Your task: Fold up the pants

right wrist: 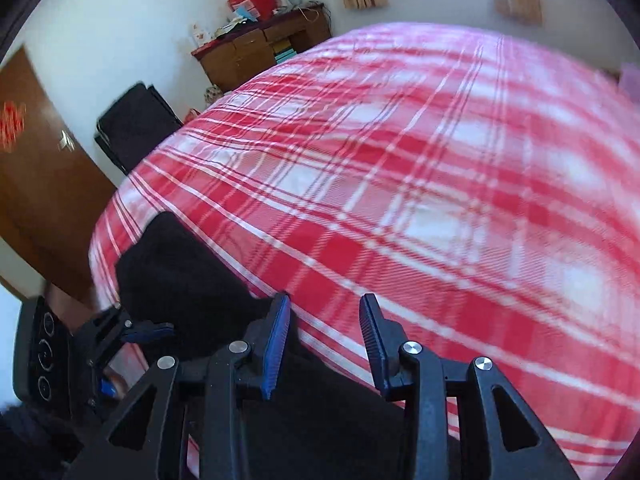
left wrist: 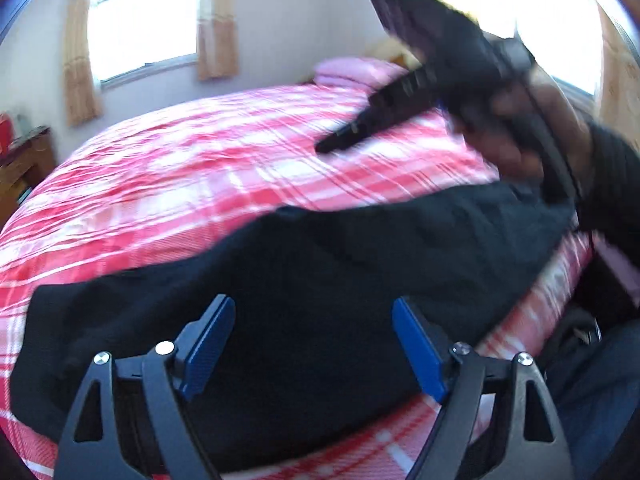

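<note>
Black pants lie in a long band across the near edge of a bed with a red and white plaid cover. My left gripper is open and empty, its blue pads spread wide just above the pants. My right gripper is open and empty, raised above the bed with the pants below and to its left. The right gripper also shows in the left wrist view, lifted over the bed in a hand. The left gripper shows in the right wrist view at the pants' left end.
A pink pillow lies at the bed's far end. A wooden desk with clutter stands by the wall, a black chair beside the bed, and a brown door at left. Curtained windows are behind.
</note>
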### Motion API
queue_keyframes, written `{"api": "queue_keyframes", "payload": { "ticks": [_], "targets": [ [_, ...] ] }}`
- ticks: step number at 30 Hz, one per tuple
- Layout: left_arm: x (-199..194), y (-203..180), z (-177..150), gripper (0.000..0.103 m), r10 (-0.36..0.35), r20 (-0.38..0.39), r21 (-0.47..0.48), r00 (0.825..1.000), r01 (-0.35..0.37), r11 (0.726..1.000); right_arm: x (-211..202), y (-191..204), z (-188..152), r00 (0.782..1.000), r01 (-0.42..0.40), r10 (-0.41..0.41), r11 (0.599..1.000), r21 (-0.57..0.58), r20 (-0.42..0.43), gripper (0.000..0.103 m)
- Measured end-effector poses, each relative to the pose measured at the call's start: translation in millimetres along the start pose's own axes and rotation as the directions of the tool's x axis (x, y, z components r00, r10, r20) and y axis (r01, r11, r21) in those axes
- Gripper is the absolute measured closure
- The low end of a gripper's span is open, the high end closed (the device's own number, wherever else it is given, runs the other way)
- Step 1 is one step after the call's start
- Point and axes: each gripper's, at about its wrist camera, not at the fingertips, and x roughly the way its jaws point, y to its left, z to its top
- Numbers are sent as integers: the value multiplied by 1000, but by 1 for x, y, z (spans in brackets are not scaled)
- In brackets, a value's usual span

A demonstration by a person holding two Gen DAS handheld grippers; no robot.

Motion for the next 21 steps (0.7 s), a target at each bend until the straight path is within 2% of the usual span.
{"api": "queue_keyframes", "payload": {
  "ticks": [2,5,8,10,11,13,17,21],
  "targets": [
    [7,6,-3,19,3,-38,-24,999,-4,1000,14,-3,2,998,-53,55,997,59,-28,65],
    [20,7,-15,20,-17,-95,-37,995,14,999,34,-6,-2,992,-86,96,988,127,-75,65],
    [24,-5,-21,18,11,-114,43,993,-6,999,44,-4,-10,984,-128,144,980,151,-102,66],
    [23,-5,-21,18,-1,-123,40,992,6,999,47,-1,-15,981,-138,155,980,144,-114,77],
    [24,-4,-22,18,-17,-127,25,992,20,999,48,2,-18,981,-136,152,982,131,-122,91],
    [21,-3,-23,17,-28,-129,30,991,32,999,43,11,-25,987,-115,124,989,91,-100,93],
    [20,-3,-26,17,-39,-117,36,992,44,998,18,33,-35,990,-140,140,990,-1,-22,93],
    [21,-7,-26,13,-37,-115,41,993,42,998,21,27,-29,982,-181,182,983,33,-50,93]
  ]
}}
